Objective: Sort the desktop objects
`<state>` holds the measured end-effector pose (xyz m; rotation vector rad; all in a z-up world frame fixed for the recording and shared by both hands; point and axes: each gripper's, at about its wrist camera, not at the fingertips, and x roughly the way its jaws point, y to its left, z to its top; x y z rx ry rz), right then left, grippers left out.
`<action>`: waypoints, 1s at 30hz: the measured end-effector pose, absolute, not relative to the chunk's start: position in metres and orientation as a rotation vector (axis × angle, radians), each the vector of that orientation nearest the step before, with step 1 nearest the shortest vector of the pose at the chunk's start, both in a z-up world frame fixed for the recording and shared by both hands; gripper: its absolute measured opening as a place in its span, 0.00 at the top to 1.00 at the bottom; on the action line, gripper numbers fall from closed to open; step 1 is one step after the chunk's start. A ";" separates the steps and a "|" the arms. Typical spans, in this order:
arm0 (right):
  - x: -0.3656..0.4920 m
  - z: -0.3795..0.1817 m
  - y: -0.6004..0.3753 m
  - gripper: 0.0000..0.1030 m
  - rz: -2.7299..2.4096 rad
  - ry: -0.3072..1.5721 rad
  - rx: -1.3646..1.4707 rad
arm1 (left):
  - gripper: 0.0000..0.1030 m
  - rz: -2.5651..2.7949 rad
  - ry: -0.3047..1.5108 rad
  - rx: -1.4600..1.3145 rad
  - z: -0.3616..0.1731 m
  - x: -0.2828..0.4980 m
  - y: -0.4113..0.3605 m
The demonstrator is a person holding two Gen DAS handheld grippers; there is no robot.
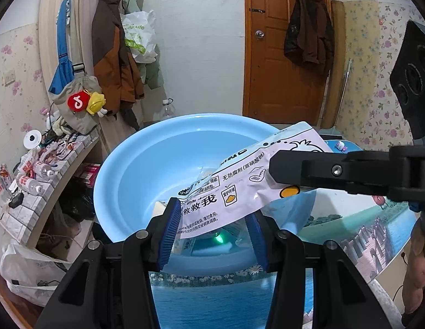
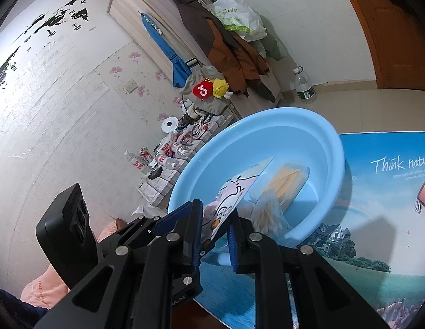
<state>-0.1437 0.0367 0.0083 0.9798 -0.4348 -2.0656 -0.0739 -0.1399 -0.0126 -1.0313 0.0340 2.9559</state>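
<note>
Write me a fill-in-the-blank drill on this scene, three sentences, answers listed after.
1. The pink snack packet is held over a light ____ basin.
2. The right claw is shut on the ____.
3. The left claw has its blue pads spread, so it is ____.

Answers: blue; packet; open

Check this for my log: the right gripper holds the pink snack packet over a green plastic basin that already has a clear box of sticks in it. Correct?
Not quite: the basin is light blue, not green, as the right wrist view shows. The rest stands: the right gripper holds the pink snack packet over it, and a clear box of sticks already lies inside.
</note>
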 end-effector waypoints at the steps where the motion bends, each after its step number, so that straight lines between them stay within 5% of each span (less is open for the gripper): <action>1: -0.145 0.006 0.037 0.82 -2.068 -0.439 0.985 | 0.53 2.956 0.035 -1.033 -0.013 -0.074 -0.140; 4: -0.146 0.003 0.041 0.63 -2.078 -0.450 0.993 | 0.52 2.955 0.031 -1.036 -0.013 -0.073 -0.140; 10: -0.149 -0.003 0.048 0.62 -2.085 -0.451 1.013 | 0.43 2.982 0.017 -1.023 -0.011 -0.073 -0.145; 30: -0.148 0.001 0.050 0.62 -2.089 -0.461 1.014 | 0.42 2.994 0.008 -1.014 -0.007 -0.072 -0.149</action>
